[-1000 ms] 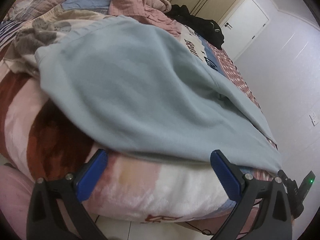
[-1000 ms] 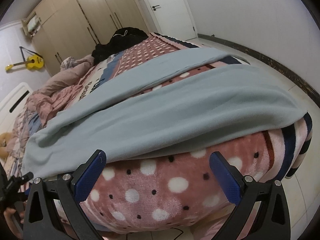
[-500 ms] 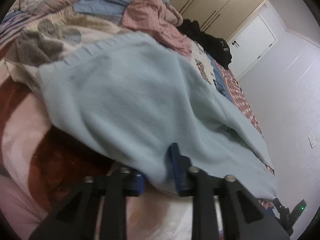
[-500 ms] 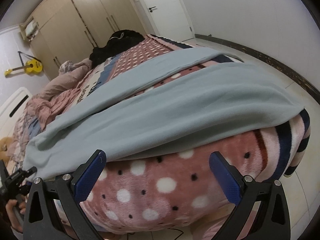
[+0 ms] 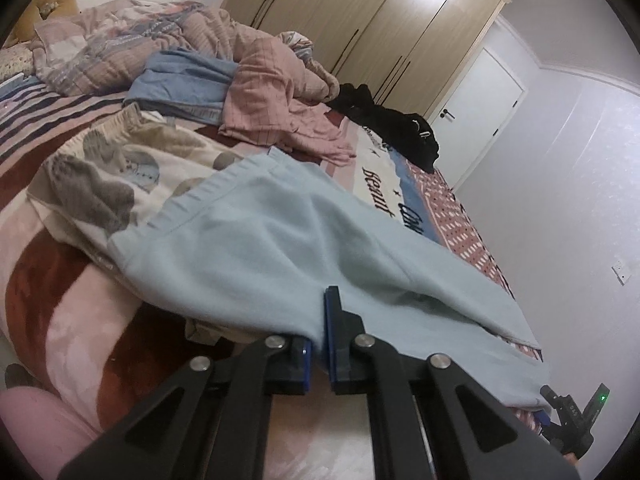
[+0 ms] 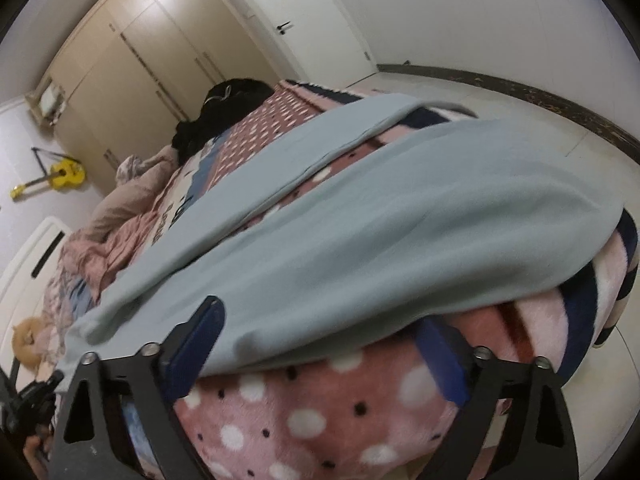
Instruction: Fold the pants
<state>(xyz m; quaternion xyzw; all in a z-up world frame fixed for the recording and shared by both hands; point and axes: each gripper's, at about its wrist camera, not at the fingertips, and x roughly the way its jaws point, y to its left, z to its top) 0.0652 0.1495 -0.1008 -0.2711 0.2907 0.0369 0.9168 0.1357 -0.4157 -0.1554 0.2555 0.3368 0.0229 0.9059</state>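
At the bed's near edge, the left claw (image 5: 318,344) has clamped down tight on the hem side of the pants (image 5: 288,240), a pinch of pale blue fleece caught between its blue pads, with the cloth tenting up a touch from the blanket (image 5: 60,300). Over on the other camera, the right claw (image 6: 320,344) is closing as we watch, jaws not yet narrow, one pad above the leg's lower edge and the other tucked under it, so the fabric sits between them but I can't say the pads press it. The pants lie spread across the bed, waistband toward the left camera's far side, one leg along the near edge and the other leg (image 6: 312,148) angled away over the spotted cover. My read: this is the pick-up for the first fold, both near-edge grips being set. What comes next calls for the right claw to finish its bite on cloth only, not the blanket beneath, then both hands lifting together and carrying the near leg over onto the far one, keeping the edge taut so it lands flat. As for containers, none to report; the closed wardrobe (image 5: 380,28) shows nothing of its contents, and loose clothes (image 5: 272,100) are piled at the head of the bed.
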